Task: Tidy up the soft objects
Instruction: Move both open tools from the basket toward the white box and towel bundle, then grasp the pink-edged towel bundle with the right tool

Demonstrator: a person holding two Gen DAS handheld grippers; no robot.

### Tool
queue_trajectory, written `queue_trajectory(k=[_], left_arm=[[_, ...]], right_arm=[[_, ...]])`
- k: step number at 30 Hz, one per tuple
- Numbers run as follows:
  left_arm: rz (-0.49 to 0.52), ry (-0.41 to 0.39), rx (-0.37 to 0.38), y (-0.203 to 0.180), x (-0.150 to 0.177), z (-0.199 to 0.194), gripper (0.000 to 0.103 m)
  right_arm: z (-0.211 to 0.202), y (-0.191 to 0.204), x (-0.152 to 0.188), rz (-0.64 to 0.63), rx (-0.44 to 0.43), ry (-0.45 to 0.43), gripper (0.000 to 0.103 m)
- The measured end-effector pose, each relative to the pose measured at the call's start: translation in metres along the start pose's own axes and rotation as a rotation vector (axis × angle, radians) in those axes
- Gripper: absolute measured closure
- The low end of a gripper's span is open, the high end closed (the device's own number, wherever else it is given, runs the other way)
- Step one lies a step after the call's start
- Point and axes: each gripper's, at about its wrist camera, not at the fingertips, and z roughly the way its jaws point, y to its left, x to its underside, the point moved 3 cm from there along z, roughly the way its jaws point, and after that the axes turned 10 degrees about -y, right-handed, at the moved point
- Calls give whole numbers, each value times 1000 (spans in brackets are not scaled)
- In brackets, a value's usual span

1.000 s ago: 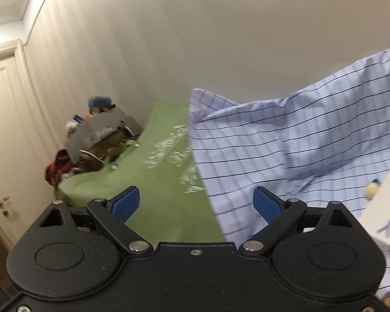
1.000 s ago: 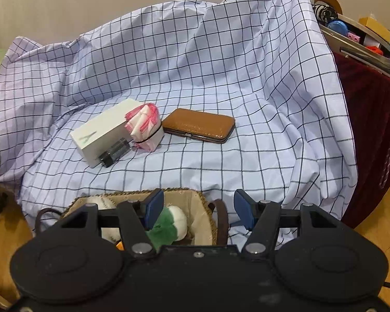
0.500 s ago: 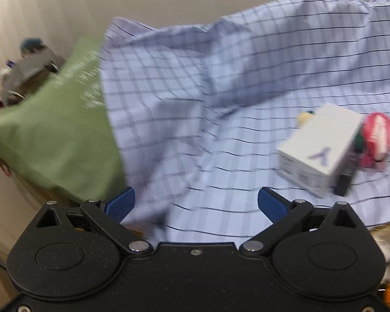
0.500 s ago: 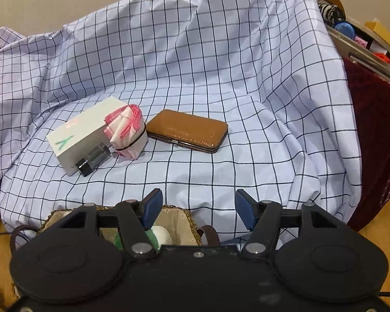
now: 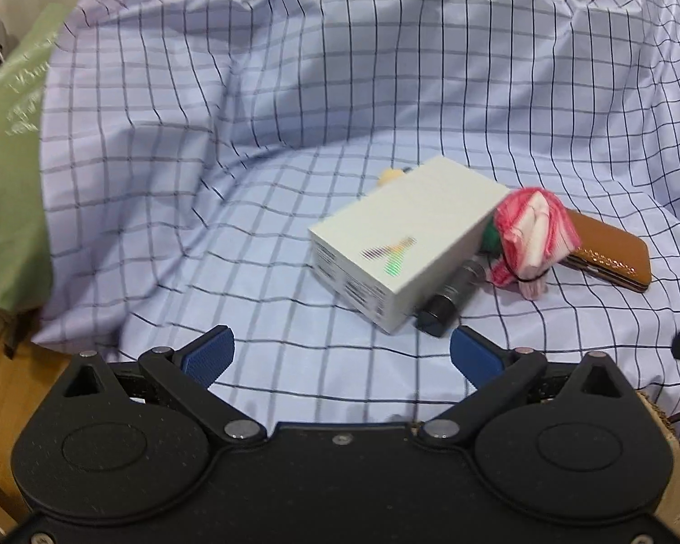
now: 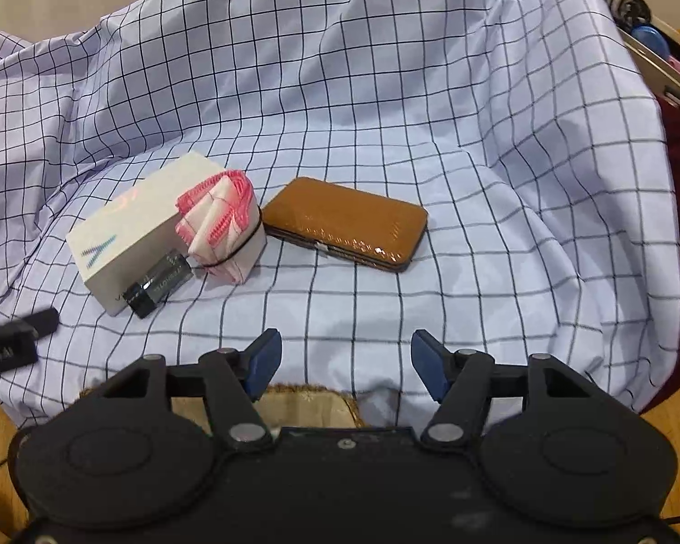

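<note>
A pink-and-white rolled cloth (image 5: 532,238) (image 6: 220,222), bound with a black band, lies on the checked sheet (image 5: 294,136) (image 6: 430,113) against a white box (image 5: 403,245) (image 6: 136,222). A small yellowish soft thing (image 5: 391,177) peeks out behind the box. A woven basket (image 6: 303,403) sits at the sheet's near edge, under my right gripper. My left gripper (image 5: 340,356) is open and empty, short of the box. My right gripper (image 6: 342,365) is open and empty, in front of the brown case (image 6: 347,222).
A brown hard case (image 5: 607,256) lies right of the cloth. A black cylinder (image 5: 451,297) (image 6: 158,285) lies against the box. A green cloth (image 5: 9,158) covers furniture at the left. A cluttered shelf (image 6: 648,41) over dark red fabric stands at the right.
My left gripper has swung right from the wall and green cloth to face the box and rolled cloth. My right gripper has moved forward over the basket, hiding its contents.
</note>
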Motion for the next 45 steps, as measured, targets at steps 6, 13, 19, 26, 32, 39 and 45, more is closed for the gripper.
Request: queue_trajectory(k=[6, 13, 19, 26, 32, 39, 45], left_arm=[[-23, 43, 34, -7, 6, 13, 5], [-21, 48, 63, -17, 17, 22, 5], [7, 37, 74, -21, 30, 29, 5], [-43, 60, 96, -14, 37, 36, 6], [-34, 75, 86, -16, 43, 39, 7], [-55, 96, 89, -13, 47, 44, 7], [-65, 108, 86, -12, 50, 46, 7]], right_arm=[[17, 12, -19, -16, -17, -13, 39], [33, 28, -32, -36, -42, -45, 37], [46, 11, -25, -41, 26, -88, 35], [52, 13, -31, 1, -33, -84, 35], [62, 41, -52, -12, -91, -102, 34], [91, 62, -70, -20, -98, -83, 34], [106, 45, -61, -24, -7, -17, 34]])
